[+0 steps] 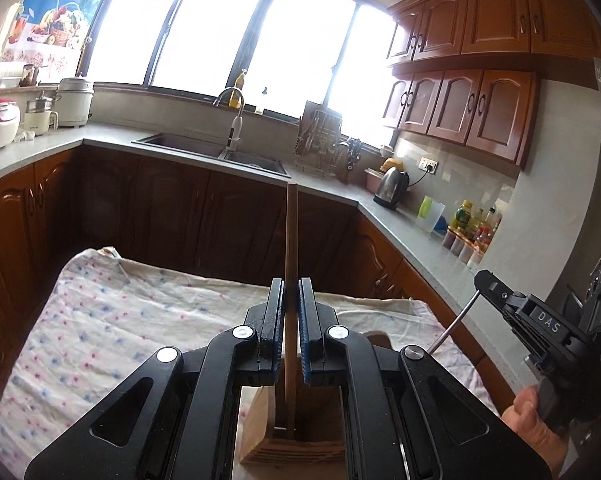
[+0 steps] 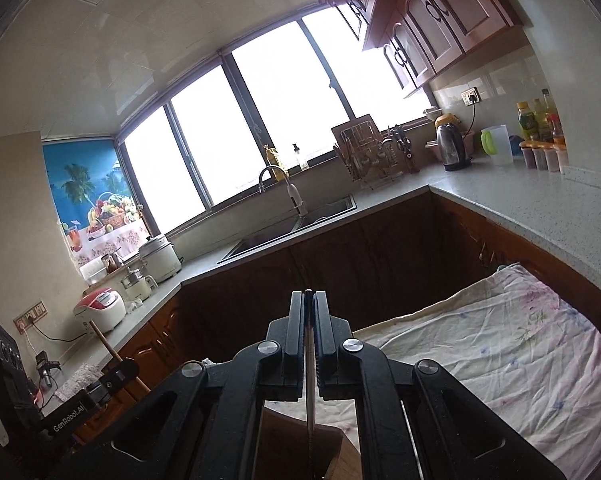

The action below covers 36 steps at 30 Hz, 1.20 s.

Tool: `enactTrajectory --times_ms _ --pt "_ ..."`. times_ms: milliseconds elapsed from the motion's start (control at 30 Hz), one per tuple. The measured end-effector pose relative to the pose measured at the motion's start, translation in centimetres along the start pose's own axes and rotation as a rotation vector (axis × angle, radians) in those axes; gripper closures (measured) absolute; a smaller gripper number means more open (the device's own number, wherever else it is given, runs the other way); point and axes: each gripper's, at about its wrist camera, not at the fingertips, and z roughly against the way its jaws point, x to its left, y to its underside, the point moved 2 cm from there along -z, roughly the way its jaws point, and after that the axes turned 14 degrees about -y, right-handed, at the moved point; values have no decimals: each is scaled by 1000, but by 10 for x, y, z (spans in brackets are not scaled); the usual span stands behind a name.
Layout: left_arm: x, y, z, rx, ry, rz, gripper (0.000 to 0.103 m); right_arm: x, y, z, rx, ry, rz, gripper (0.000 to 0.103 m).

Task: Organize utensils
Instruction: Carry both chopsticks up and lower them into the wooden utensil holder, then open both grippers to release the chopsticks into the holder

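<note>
Right gripper (image 2: 309, 296) at lower centre, jaws clamped on thin metal utensil (image 2: 310, 380); utensil ran down into wooden holder (image 2: 300, 440) at bottom edge. Floral cloth (image 2: 500, 344) covered table at lower right. Left gripper (image 2: 126, 368) at lower left gripped wooden stick (image 2: 104, 342). Sink (image 2: 288, 228) sat mid-frame below window.

Bare floral cloth (image 1: 112, 320) around wooden holder (image 1: 300, 436)

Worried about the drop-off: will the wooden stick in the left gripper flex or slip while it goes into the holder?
The wooden stick looks straight and stiff, so flex seems unlikely. The left gripper pinches it on a narrow band, so it could pivot. The wooden holder probably stays put.
</note>
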Motion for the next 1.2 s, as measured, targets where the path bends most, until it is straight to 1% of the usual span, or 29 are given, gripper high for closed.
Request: enactTrajectory --times_ms 133,267,433,567,600,633,700,733,767,800,833,867,900,933,967,1100,1200 --pt "1 19 -14 45 -5 8 97 -8 19 -6 15 3 -23 99" --pt "0 22 -14 43 -1 -1 97 -17 31 -10 51 12 -40 99" --pt "-2 21 -14 48 -2 -16 97 -26 31 -11 65 19 -72 98" --pt "-3 21 -14 54 -5 -22 97 -25 31 -15 84 18 -63 98" --pt "-2 20 -15 61 -5 -21 97 -24 31 -15 89 16 -66 97" --pt "-2 21 -16 64 -6 -20 97 -24 31 -17 95 11 -69 94" --pt "-2 21 -15 73 -14 -26 94 -25 31 -18 106 9 -73 92" --pt "-1 21 -14 76 -12 -25 86 -24 30 -17 113 7 -72 91" --pt "0 21 -12 80 -19 -22 78 -23 29 -17 119 1 -74 84" --pt "1 21 -9 78 -27 -17 57 -23 28 -14 121 -8 -78 63" --pt "3 21 -4 65 -33 -10 48 -23 27 -10 115 -19 -82 51" --pt "6 21 0 55 -39 -6 46 -23 25 -5 100 -28 -84 36" --pt "7 21 4 54 -46 -4 41 -22 23 1 83 -33 -85 31" --pt "9 21 7 57 -52 -1 36 -21 21 7 70 -38 -85 31" --pt "12 22 11 59 -53 6 35 -19 18 12 64 -47 -86 31" --pt "23 27 32 65 -59 27 27 -13 12 34 52 -71 -93 20" --pt "31 33 50 73 -64 32 26 -6 10 53 45 -82 -87 16"
